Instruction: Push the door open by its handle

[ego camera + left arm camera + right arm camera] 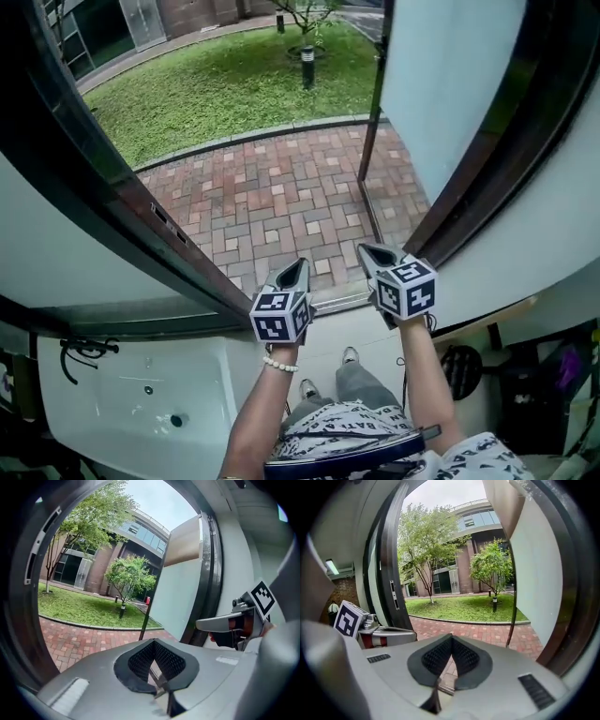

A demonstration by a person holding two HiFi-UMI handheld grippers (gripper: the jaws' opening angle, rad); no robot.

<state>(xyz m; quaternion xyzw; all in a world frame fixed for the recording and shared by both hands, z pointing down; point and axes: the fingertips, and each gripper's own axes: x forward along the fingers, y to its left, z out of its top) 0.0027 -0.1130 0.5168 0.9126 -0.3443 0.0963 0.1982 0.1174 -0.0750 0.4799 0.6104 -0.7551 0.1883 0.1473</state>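
Nearest, at the bottom of the head view: two bare forearms, a pale bead bracelet on the left wrist, patterned clothing and a pair of shoes on a light floor. Left gripper, with its marker cube: held out level with the doorway, jaws together with their dark ribbed pads meeting at the tips, nothing between them. Right gripper, with its marker cube: just beside the left one and apart from it, jaws likewise closed tip to tip and empty. Neither gripper touches the door or the frame. Threshold strip: metal, directly beyond the jaw tips. Door frame: dark, running along the left side, with small lock plates set into its edge. Door: pale frosted panel in a dark surround, on the right, standing swung outward over the paving, well open. A thin dark upright bar runs along its outer edge; whether this is the handle cannot be told. Brick paving: red and grey, beyond the threshold. Lawn: past a stone kerb, with a short bollard lamp and small trees. Farthest: a brick and glass building under a grey sky.
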